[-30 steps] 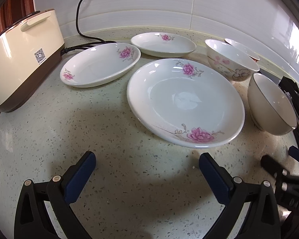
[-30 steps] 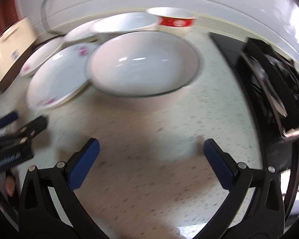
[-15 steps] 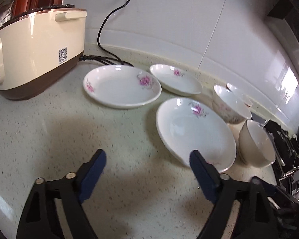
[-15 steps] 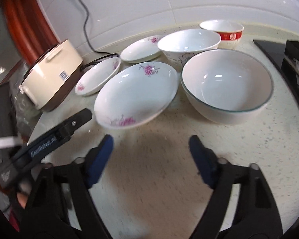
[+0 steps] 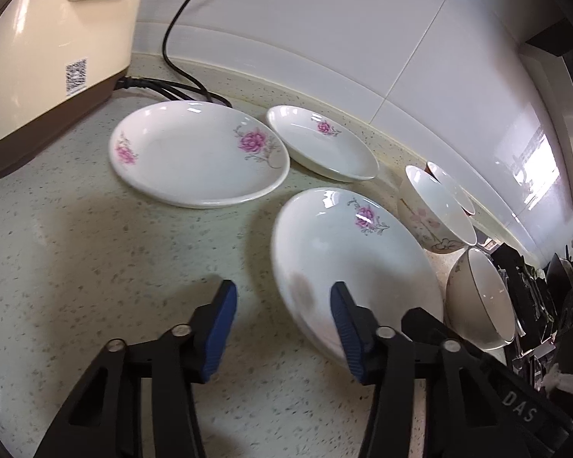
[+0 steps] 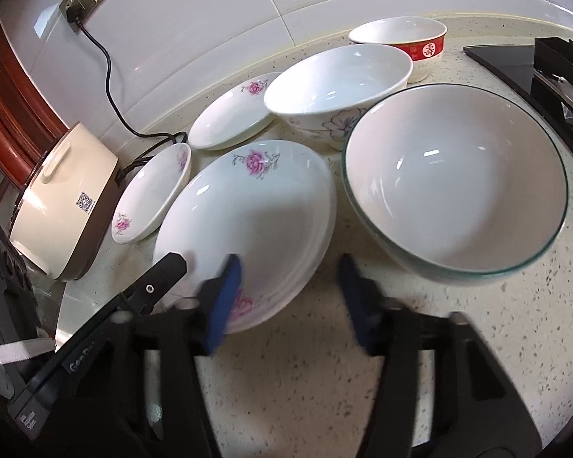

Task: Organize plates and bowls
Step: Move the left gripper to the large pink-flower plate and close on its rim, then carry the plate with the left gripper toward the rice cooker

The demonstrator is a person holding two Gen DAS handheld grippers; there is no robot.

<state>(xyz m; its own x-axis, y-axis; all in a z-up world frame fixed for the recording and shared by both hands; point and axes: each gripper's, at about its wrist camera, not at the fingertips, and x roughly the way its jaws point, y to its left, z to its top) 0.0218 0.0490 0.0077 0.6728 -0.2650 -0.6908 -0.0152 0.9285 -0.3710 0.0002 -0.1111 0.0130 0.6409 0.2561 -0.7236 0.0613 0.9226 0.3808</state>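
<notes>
Large flowered plate (image 5: 347, 263) sits mid-surface, just ahead of both grippers, between medium flowered plate (image 5: 198, 152) and green-rimmed bowl (image 6: 454, 191). Small flowered plate (image 5: 321, 143) behind, near the wall; flower-outline bowl (image 6: 336, 87) and red-banded bowl (image 6: 401, 44) further back. Speckled surface (image 5: 95, 252) otherwise bare in front.

Left gripper (image 5: 282, 320): fingers half-closed, have just been closing, nothing between them; right finger overlaps the plate's near-left rim in view, contact unclear. Right gripper (image 6: 290, 297): fingers narrowed more, also just closing, empty; left finger overlaps the plate's near rim, right finger over bare surface toward the bowl, slight blur. Not clenched on anything, either side.

Key relation: plate rim lies ahead, straddled by neither pair. From the left gripper plate lies ahead-right; from the right, ahead-left. Both about equally near. Round plate, no long axis; rim edge the only grasp line.

Versus a second ago: both finger pairs wide then, much narrower now; both views rolled and pulled back, more wall, cream appliance (image 5: 46, 49) and cord (image 5: 179, 57) showing. Dishes unmoved.

Probable step: pre-grasp on large plate for stacking.
</notes>
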